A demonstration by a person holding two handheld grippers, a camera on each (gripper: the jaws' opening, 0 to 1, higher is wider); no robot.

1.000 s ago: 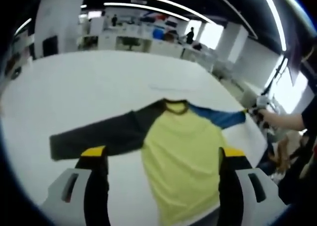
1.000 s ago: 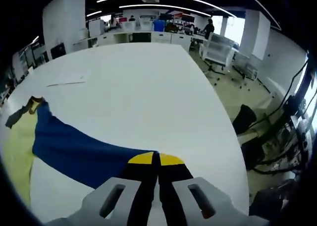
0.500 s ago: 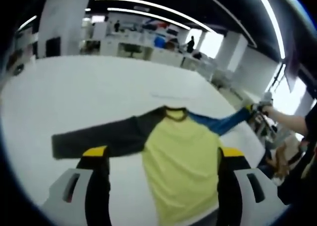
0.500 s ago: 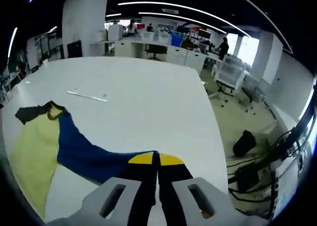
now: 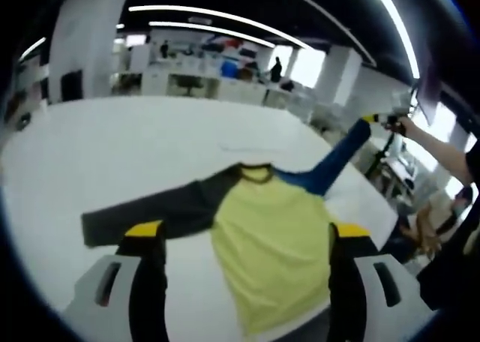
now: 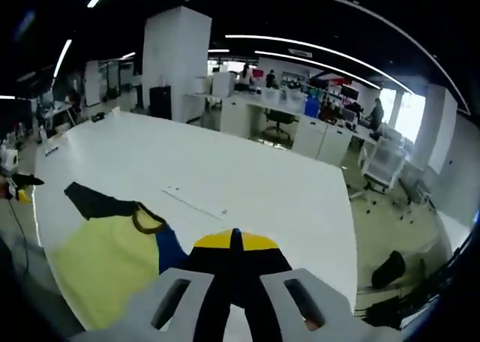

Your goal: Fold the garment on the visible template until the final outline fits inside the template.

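An open-plan office with desks, white columns and ceiling light strips surrounds a large white table [image 5: 112,147]. On it lies the garment [image 5: 266,244], a long-sleeved shirt with a yellow body, dark collar, one dark grey sleeve [image 5: 150,211] spread flat on the tabletop and one blue sleeve [image 5: 334,162] lifted off the surface toward the table's far edge. In the left gripper view the right gripper [image 5: 382,119] holds the blue cuff in the air, a person's forearm behind it; the grip point is small and blurred. In the right gripper view its jaws stand pressed together with blue fabric emerging just beside them, the cuff itself hidden behind the jaws. The left gripper [image 5: 247,241] hovers over the shirt, jaws wide apart and holding nothing, the hem cut off at the view's lower edge. A thin pale strip [image 6: 195,203] lies on the table beyond the collar; no template outline can be made out.
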